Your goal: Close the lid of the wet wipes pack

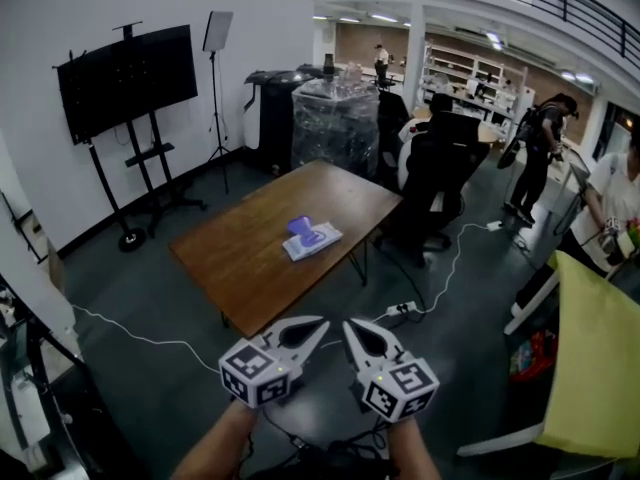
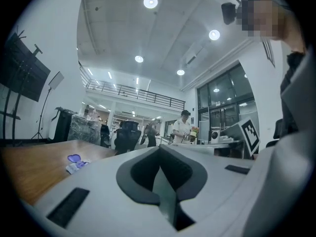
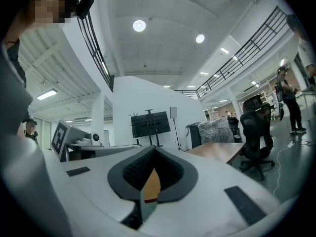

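Note:
The wet wipes pack [image 1: 314, 240] lies near the middle of the brown table [image 1: 240, 258], its purple lid [image 1: 300, 226] standing open. In the left gripper view the wet wipes pack [image 2: 77, 165] is small and far off at the left. Both grippers are held side by side in front of the table's near edge, well short of the pack, pointing level toward it. My left gripper [image 1: 320, 321] is shut and empty, and its jaw tips [image 2: 160, 149] meet. My right gripper [image 1: 348, 325] is also shut with nothing in it, tips [image 3: 153, 149] together.
A black office chair [image 1: 440, 183] stands at the table's right side. A white cable [image 1: 440, 278] and power strip [image 1: 402, 309] lie on the floor. A TV on a stand [image 1: 128, 78] is at the left, a wrapped pallet [image 1: 335, 123] behind the table, a yellow surface [image 1: 595, 368] at right.

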Motion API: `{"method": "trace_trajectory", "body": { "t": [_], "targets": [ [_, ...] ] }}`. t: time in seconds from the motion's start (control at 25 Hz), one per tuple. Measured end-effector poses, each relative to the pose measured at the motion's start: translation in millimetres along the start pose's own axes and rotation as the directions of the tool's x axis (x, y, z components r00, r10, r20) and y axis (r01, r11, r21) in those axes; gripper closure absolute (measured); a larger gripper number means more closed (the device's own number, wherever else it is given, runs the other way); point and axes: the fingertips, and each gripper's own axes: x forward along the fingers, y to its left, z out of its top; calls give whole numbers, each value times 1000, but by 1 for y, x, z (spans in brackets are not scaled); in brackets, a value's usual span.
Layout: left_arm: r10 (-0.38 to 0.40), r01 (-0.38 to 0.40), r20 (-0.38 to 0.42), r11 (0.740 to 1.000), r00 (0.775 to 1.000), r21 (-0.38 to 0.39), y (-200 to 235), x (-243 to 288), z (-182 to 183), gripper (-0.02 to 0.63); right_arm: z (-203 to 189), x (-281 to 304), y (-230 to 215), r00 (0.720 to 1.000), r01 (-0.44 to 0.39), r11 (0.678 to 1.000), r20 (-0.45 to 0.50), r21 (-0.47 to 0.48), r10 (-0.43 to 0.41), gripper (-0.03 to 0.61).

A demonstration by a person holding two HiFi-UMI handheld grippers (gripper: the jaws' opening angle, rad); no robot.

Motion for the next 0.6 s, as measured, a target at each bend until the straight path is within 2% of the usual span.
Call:
{"method": "trace_trajectory", "body": {
  "t": [0.28,0.6],
  "targets": [
    [66,-66,-18,998,998,5,19,58,3,615,13,8,-64,999,-49,999,12,24,49,569],
    [101,-101,-41,995,994,-3,39,100,4,615,24,26,-118,999,-49,998,5,27,49,569]
  ]
}}
